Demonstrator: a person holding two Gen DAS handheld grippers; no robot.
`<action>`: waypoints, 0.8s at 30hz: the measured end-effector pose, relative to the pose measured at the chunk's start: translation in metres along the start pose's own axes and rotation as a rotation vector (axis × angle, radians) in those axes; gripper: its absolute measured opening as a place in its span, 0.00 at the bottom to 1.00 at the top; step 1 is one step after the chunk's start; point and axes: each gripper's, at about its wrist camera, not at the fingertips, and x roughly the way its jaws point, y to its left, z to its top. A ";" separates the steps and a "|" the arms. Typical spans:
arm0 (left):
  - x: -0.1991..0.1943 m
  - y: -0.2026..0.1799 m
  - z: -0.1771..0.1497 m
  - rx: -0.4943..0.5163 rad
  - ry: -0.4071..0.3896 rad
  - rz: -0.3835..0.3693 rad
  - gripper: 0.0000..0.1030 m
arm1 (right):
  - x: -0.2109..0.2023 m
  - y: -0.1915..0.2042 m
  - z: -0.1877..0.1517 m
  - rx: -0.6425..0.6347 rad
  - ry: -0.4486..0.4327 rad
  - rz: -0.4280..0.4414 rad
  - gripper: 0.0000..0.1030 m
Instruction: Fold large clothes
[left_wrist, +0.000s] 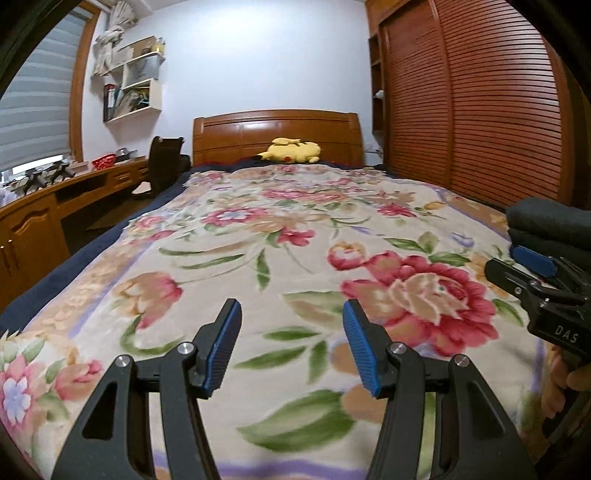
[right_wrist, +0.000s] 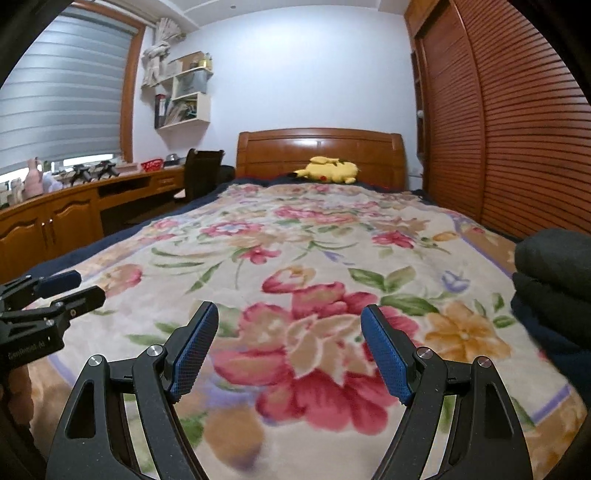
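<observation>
Both grippers, left gripper (left_wrist: 291, 343) and right gripper (right_wrist: 290, 354), hover spread and empty over the floral blanket (left_wrist: 258, 236). Dark folded clothes (right_wrist: 554, 273) sit at right frame edge; a careless grab could topple the stack.

Home bedroom, floral-blanketed bed (left_wrist: 258, 240), wooden headboard (left_wrist: 277, 133), louvered wardrobe (left_wrist: 480, 110), probably a desk (right_wrist: 74, 206)

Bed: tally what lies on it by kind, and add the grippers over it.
Floral blanket: 1
Yellow plush: 1
Dark folded clothes: 1 stack
Grippers: 2, left and right, fingers apart, empty
Total: 5
</observation>
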 end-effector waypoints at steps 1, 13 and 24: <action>0.001 0.003 -0.001 -0.005 0.001 0.007 0.54 | 0.002 0.001 -0.001 0.001 -0.001 0.004 0.79; 0.002 0.019 -0.009 -0.026 0.018 0.032 0.55 | 0.010 0.007 -0.005 -0.007 0.008 0.001 0.79; -0.001 0.018 -0.007 -0.030 -0.002 0.005 0.55 | 0.014 0.004 -0.007 -0.001 0.009 -0.003 0.79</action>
